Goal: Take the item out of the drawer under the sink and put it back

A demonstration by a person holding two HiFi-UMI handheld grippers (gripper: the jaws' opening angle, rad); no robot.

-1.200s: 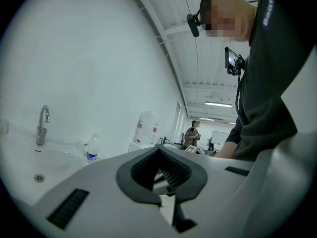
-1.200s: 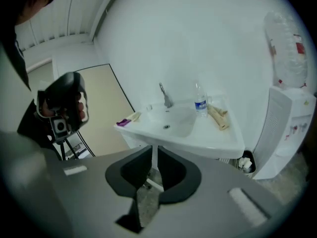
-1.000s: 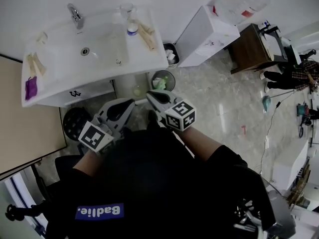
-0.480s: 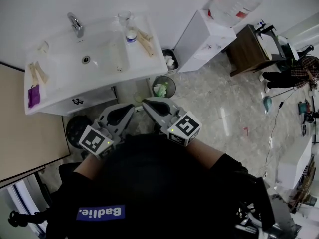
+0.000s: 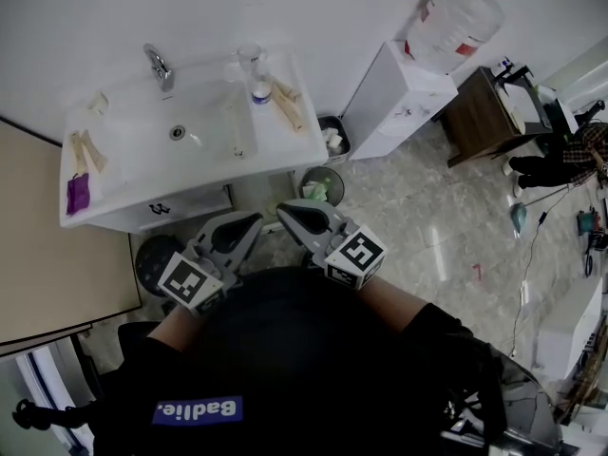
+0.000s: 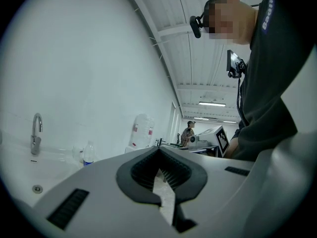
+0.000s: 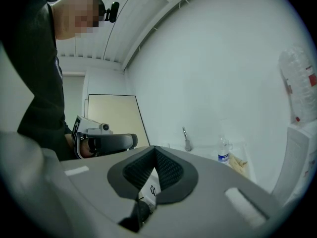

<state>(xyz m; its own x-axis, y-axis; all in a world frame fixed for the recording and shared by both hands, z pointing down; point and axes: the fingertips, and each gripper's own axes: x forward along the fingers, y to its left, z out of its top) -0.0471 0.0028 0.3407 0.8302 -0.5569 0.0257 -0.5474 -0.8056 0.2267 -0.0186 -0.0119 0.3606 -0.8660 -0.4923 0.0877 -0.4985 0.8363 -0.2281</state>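
Head view: the drawer front point(image 5: 190, 203) under the white washbasin point(image 5: 123, 155) is a flat, glossy white panel with a small dark handle mark, and it sits closed, so the item inside is hidden; it lies at about 10 o'clock from the gripper tips and near them without touching; the left gripper point(image 5: 255, 218) and right gripper point(image 5: 282, 209) are grey moulded plastic, held side by side and pointing toward 12 o'clock, each carrying a marker cube point(image 5: 355, 257); a chrome faucet point(image 5: 160, 65) stands at the basin's 12 o'clock edge and a clear bottle point(image 5: 259, 91) with a blue label at its 2 o'clock corner; a round waste bin point(image 5: 323, 186) sits at 1 o'clock from the right gripper on the pale, polished stone floor point(image 5: 418, 226). Left gripper view: the left gripper point(image 6: 158, 150) is clenched, its ribbed dark pads meeting at the tips with nothing between them; faucet point(image 6: 35, 133) and bottle point(image 6: 89, 153) show at 9 o'clock. Right gripper view: the right gripper point(image 7: 155, 148) is likewise clenched and empty; through the slot below its tips the drawer front point(image 7: 148, 185) shows at 6 o'clock, apart from the pads; the left gripper point(image 7: 132, 141) is at 9 o'clock, the faucet point(image 7: 186, 139) and bottle point(image 7: 223, 150) at 3 o'clock.
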